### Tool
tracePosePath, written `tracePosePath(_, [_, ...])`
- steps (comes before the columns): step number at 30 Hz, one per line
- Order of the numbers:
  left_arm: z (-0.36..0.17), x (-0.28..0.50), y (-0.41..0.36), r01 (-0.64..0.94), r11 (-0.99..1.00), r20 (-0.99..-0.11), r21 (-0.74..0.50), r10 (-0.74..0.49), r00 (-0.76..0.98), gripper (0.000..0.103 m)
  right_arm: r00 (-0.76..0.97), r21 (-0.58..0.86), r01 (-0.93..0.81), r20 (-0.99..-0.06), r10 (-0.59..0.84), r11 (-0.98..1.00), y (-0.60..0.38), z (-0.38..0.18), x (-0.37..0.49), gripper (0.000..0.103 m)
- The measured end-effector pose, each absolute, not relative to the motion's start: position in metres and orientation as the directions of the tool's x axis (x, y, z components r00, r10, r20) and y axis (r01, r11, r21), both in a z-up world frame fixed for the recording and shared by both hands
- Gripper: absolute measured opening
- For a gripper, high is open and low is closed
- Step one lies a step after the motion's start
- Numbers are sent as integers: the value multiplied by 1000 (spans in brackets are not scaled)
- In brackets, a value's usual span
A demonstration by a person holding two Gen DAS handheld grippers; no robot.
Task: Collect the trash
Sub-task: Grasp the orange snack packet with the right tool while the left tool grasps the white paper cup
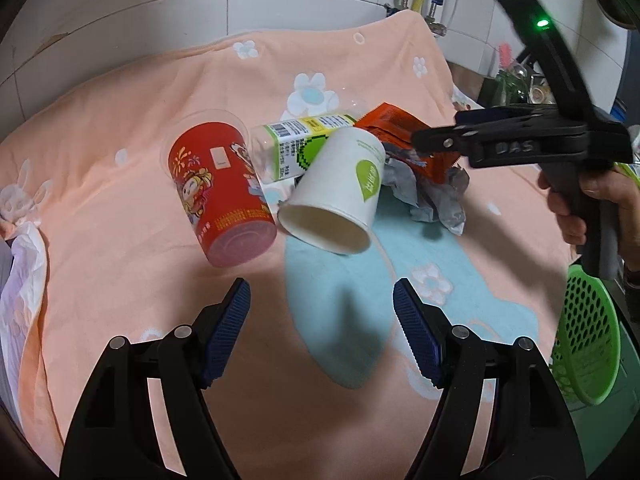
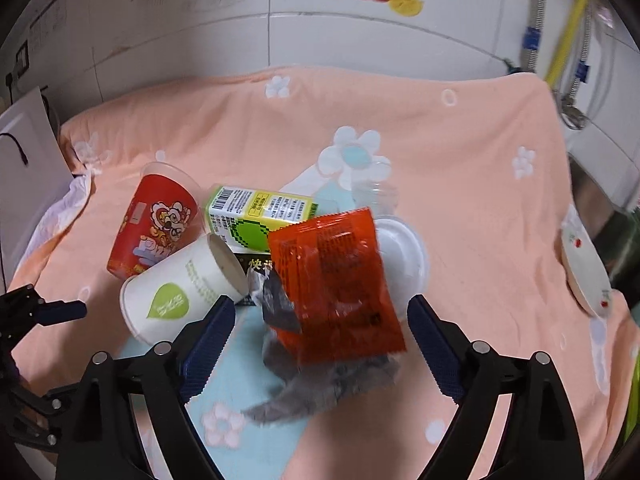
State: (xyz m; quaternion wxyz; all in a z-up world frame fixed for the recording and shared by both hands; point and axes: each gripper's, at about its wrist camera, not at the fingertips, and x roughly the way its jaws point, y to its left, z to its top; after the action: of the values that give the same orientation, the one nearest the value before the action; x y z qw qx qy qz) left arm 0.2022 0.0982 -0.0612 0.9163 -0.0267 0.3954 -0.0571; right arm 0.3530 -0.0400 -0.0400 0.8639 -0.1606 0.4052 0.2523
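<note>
A pile of trash lies on the peach flowered towel (image 1: 120,280). It holds a red cartoon cup (image 1: 220,196) on its side, a white paper cup (image 1: 336,192) with a green leaf mark, a green-yellow labelled bottle (image 1: 304,136), an orange wrapper (image 1: 396,132) and crumpled grey foil (image 1: 436,200). My left gripper (image 1: 322,328) hangs open over bare towel in front of the cups. My right gripper (image 2: 322,340) is open, with the orange wrapper (image 2: 340,288) and grey foil (image 2: 320,392) between its jaws. Neither pad touches them. The white paper cup (image 2: 180,292) lies beside its left finger.
A white lid (image 2: 404,256) and a clear plastic container (image 2: 372,192) lie behind the wrapper. A cherry-patterned bowl (image 2: 584,276) leans at the towel's right edge. A green perforated basket (image 1: 588,336) sits at the right. The tiled wall (image 2: 320,40) runs behind.
</note>
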Motion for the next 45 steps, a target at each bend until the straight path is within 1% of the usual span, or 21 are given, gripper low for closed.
tracePosePath(3, [-60,205,100,83,992,-720,-94,-126,683,73,534,-86,-567,-795,287,819,-32,-48,365,86])
tracePosePath(7, [-59,209,102,83,992,-719,-93,-125,684,73,515,-64,-565,-806,291,823,-28,-55,378,86])
tracePosePath(12, [-55,215,104,84,993,-715,-84,-119,689,73,497,-88,-576,-827,263,813,-20,-66,387,86])
tracePosePath(13, [-54,216,104,87,993,-713,-82,-119,691,74,496,-94,-576,-829,256,812,-20,-68,389,86])
tracePosePath(14, [-52,218,103,89,993,-709,-74,-115,695,77,499,-99,-574,-830,251,813,-19,-69,390,86])
tracePosePath(18, [-47,226,100,99,994,-697,-47,-104,709,79,491,-101,-569,-838,239,816,-21,-73,392,86])
tracePosePath(22, [-46,236,97,112,993,-697,-38,-106,710,79,493,-102,-565,-837,236,819,-23,-74,392,78])
tracePosePath(23, [-46,239,96,116,993,-697,-35,-107,709,79,497,-105,-563,-835,235,820,-24,-73,391,75])
tracePosePath(25, [-47,244,94,127,991,-697,-30,-112,708,79,506,-105,-562,-829,240,820,-26,-71,389,73])
tracePosePath(26, [-47,247,93,132,991,-698,-24,-111,708,79,507,-103,-562,-827,243,821,-27,-70,388,70])
tracePosePath(28, [-48,253,91,138,990,-701,-11,-106,705,79,513,-97,-556,-822,249,825,-31,-68,386,69])
tracePosePath(30, [-49,260,89,143,990,-704,-3,-104,702,79,518,-97,-554,-817,252,827,-33,-65,385,64])
tracePosePath(36, [-51,279,78,178,984,-713,14,-115,692,79,537,-55,-533,-794,287,844,-47,-54,378,63])
tracePosePath(41, [-53,285,70,202,979,-721,-26,-158,675,81,537,14,-522,-771,341,853,-61,-42,372,63])
tracePosePath(45, [-54,285,63,219,975,-727,-43,-181,663,83,551,38,-512,-752,362,858,-69,-35,368,63])
